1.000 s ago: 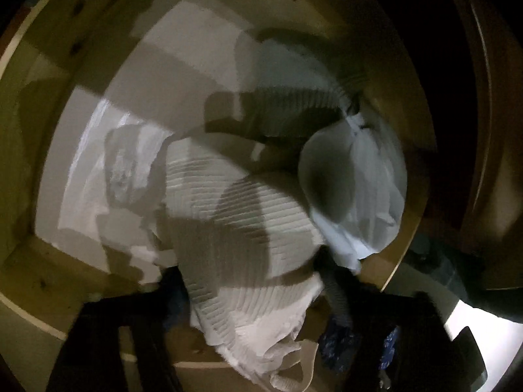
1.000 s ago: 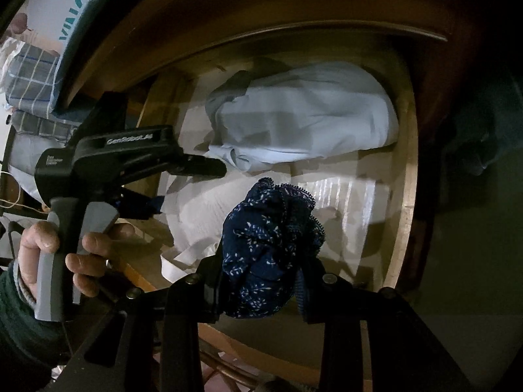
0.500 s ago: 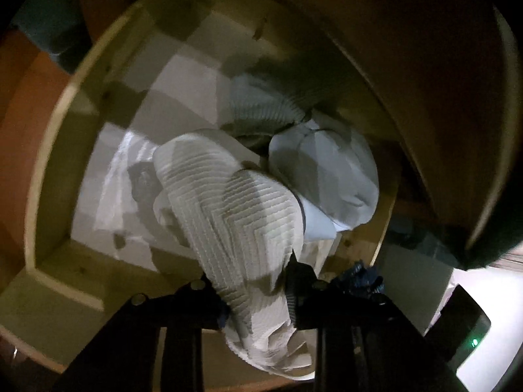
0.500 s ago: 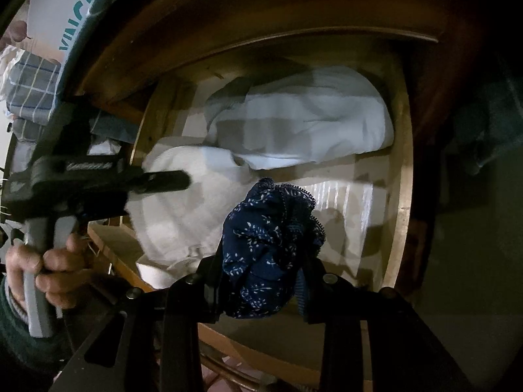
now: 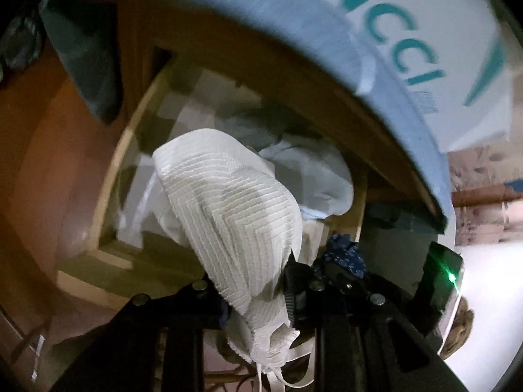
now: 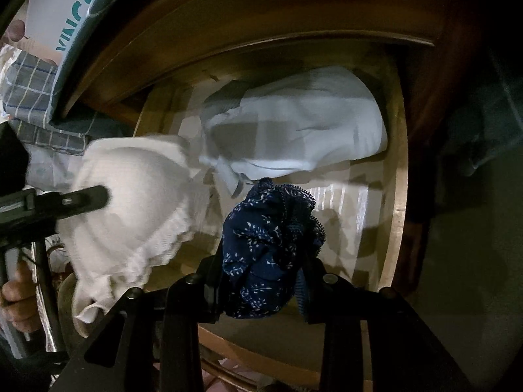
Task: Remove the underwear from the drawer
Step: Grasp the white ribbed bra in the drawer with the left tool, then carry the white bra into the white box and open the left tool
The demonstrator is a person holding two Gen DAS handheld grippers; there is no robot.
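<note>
My left gripper (image 5: 255, 290) is shut on a white ribbed undergarment (image 5: 228, 215), which hangs from the jaws above the open wooden drawer (image 5: 108, 189). In the right wrist view the same white garment (image 6: 130, 202) is lifted at the left, over the drawer's left edge, with the left gripper's finger (image 6: 81, 201) across it. My right gripper (image 6: 261, 281) is shut on bunched navy floral underwear (image 6: 268, 245) over the drawer's front. That navy piece (image 5: 343, 254) also shows in the left wrist view. A pale folded garment (image 6: 310, 124) lies at the back of the drawer (image 6: 400, 179).
A mattress with teal lettering (image 5: 408, 32) on a wooden bed frame (image 5: 294, 81) overhangs the drawer. Plaid cloth (image 6: 32, 98) hangs at the left. A person's hand (image 6: 16, 300) holds the left gripper's handle. The drawer's white lining (image 6: 343, 215) is bare at the right.
The left gripper closed on the white ribbed garment and rose, lifting it up out of the drawer and toward the left edge. The right gripper kept still with the navy underwear.
</note>
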